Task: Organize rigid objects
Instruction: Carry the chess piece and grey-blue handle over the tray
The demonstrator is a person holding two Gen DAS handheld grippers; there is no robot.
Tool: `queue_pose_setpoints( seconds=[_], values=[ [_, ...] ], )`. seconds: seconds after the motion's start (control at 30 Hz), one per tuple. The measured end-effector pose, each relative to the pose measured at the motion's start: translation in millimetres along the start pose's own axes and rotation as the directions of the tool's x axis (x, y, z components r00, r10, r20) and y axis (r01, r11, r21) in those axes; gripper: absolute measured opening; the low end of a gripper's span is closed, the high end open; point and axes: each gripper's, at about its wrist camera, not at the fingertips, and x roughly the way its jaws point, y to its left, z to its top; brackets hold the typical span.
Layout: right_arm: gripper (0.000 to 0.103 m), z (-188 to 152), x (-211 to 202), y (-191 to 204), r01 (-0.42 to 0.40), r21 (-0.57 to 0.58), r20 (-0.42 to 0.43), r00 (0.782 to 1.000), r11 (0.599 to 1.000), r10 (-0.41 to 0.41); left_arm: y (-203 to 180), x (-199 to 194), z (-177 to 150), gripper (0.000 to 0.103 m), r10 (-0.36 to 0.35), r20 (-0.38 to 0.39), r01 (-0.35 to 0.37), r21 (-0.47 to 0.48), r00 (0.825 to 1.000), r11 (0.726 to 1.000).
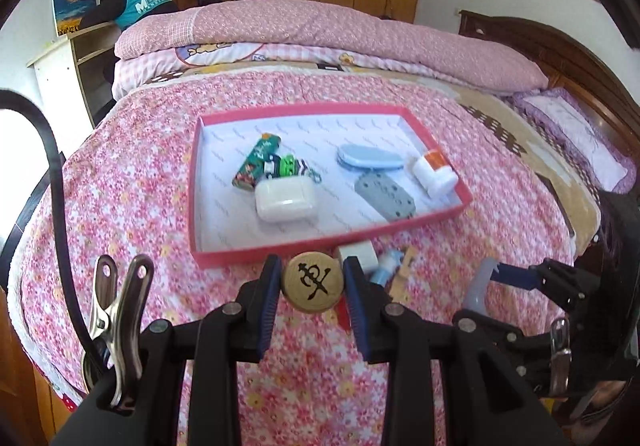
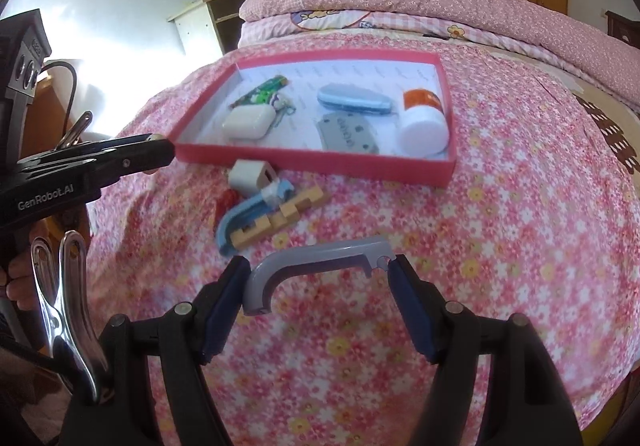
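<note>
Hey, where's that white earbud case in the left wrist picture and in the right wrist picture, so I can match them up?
Left wrist view: the white earbud case sits left of center, in the near-left part of the pink tray.
Right wrist view: the case is upper left of center, in the tray's near-left corner area.
Shared landmark: the grey dotted block lying to its right in both.

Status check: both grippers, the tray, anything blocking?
Left gripper shut on wooden disc. Right gripper shut on grey curved piece. Red tray ahead, partly filled. Loose pile lies before its near wall.
</note>
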Motion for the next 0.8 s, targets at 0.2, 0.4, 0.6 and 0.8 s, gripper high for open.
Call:
queue_pose_setpoints(
  seconds=[0.2, 0.4, 0.6, 0.8],
  values=[
    [0.073, 18, 0, 1, 0.006, 0.008, 0.007, 1.000, 1.000, -0.006, 5, 3, 16, 0.033, 0.010, 0.016, -0.009, -0.011, 1.000, 1.000],
    [0.073, 40, 3, -2, 0.004, 0.035, 0.021, 1.000, 0.999, -0.005, 10, 13, 26, 0.033, 0.012, 0.014, -0.011, -0.023, 1.000, 1.000],
    [0.073, 58, 15, -4, 0.004, 0.059, 0.022, 1.000, 0.998, -0.005, 17, 34, 28, 0.033, 0.022, -0.013, -0.023, -0.046, 1.000, 0.999],
    [0.073, 68, 27, -4, -0.009, 0.086, 0.018, 1.000, 0.996, 0.007, 23, 50, 30, 0.033, 0.026, -0.042, -0.029, -0.067, 0.999, 0.997]
  ],
)
